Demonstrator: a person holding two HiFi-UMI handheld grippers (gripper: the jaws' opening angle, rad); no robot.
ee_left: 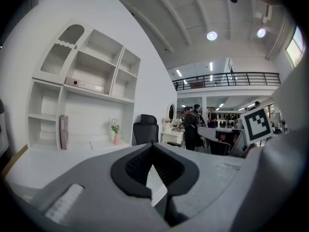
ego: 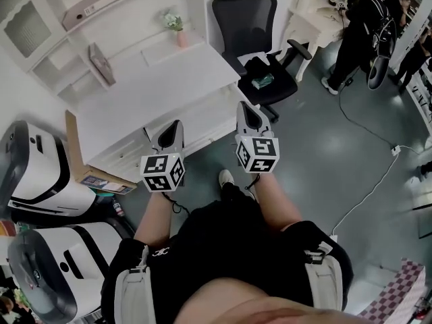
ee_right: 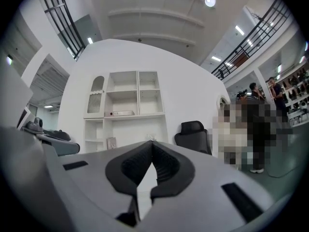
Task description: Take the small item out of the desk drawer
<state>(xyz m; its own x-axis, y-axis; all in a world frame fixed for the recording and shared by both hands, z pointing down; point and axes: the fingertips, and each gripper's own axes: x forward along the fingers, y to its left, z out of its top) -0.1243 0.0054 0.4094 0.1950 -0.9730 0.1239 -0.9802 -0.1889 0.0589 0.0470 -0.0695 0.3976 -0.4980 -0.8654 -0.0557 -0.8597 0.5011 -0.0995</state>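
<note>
The left gripper [ego: 174,130] and right gripper [ego: 248,113] hover mid-frame at the front edge of the white bench [ego: 155,79], both closed tight and empty. A black chair [ego: 246,19] stands at upper centre.

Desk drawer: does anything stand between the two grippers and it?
Nothing visible does. The left gripper and right gripper, jaws shut, hang before the drawers of the desk with only air between. The chair stands aside, on the right. The drawers look closed, so no item inside can be seen.
</note>
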